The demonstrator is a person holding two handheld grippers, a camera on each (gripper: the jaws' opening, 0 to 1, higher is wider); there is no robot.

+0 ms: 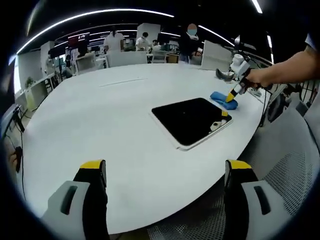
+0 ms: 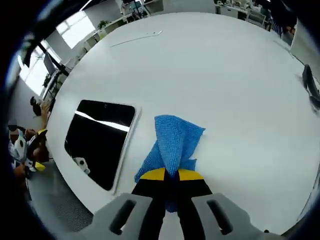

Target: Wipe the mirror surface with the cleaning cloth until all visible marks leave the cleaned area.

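A large white round table (image 1: 125, 125) takes up most of the left gripper view, with an office and several people standing at its far side. A mesh chair (image 1: 295, 160) sits at the near right edge of the table.

The mirror (image 1: 192, 120), a dark rectangular pane in a white frame, lies flat on the table towards its right edge. In the right gripper view the mirror (image 2: 100, 140) lies to the left of the cloth, close beside it but not touching, and a bright streak of reflected ceiling light crosses its far part.

A bare forearm (image 1: 290, 67) reaches in from the right of the left gripper view, the hand wrapped around the right gripper (image 1: 231, 97), which points down at the table just past the mirror's far right corner. Its yellow-tipped jaws are pinched together on the blue cloth (image 1: 222, 97). From the right gripper's (image 2: 171, 175) own camera, the jaws are closed tight on the near end of the cloth (image 2: 172, 142), which spreads away from them, bunched and resting on the table.

The left gripper (image 1: 167, 172) hangs over the near edge of the table, well short of the mirror, its jaws spread wide with nothing between them.
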